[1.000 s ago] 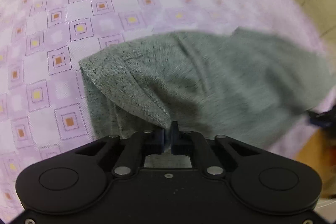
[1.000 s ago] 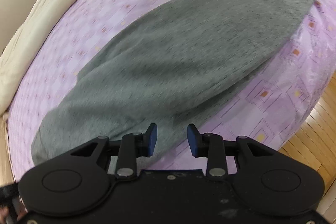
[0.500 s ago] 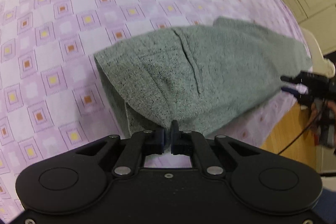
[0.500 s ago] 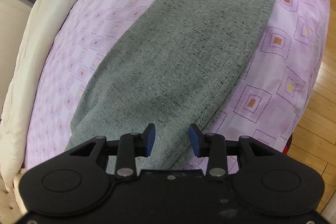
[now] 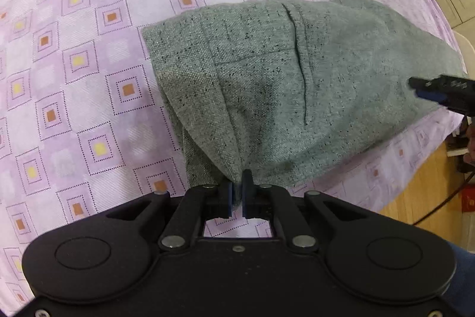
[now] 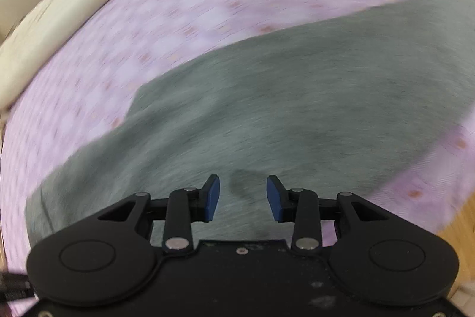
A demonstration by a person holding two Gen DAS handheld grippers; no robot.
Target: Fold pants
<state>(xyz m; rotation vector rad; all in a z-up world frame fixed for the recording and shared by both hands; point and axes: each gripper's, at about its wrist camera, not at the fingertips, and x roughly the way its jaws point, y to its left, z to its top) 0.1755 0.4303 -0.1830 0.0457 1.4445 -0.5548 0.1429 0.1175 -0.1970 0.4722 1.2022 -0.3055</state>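
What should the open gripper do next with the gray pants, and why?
Probably lower the right hand-held gripper onto the gray pants and pinch the cloth. Its jaws stand apart with nothing gripped, just above the fabric, while the left hand-held gripper is already clamped on a lifted edge. The pants lie on the purple bedspread, so a second grip would let both hands carry the fold.

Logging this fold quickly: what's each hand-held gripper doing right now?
Left hand-held gripper: closed on the grey pants.
Right hand-held gripper: open, empty, above the pants.
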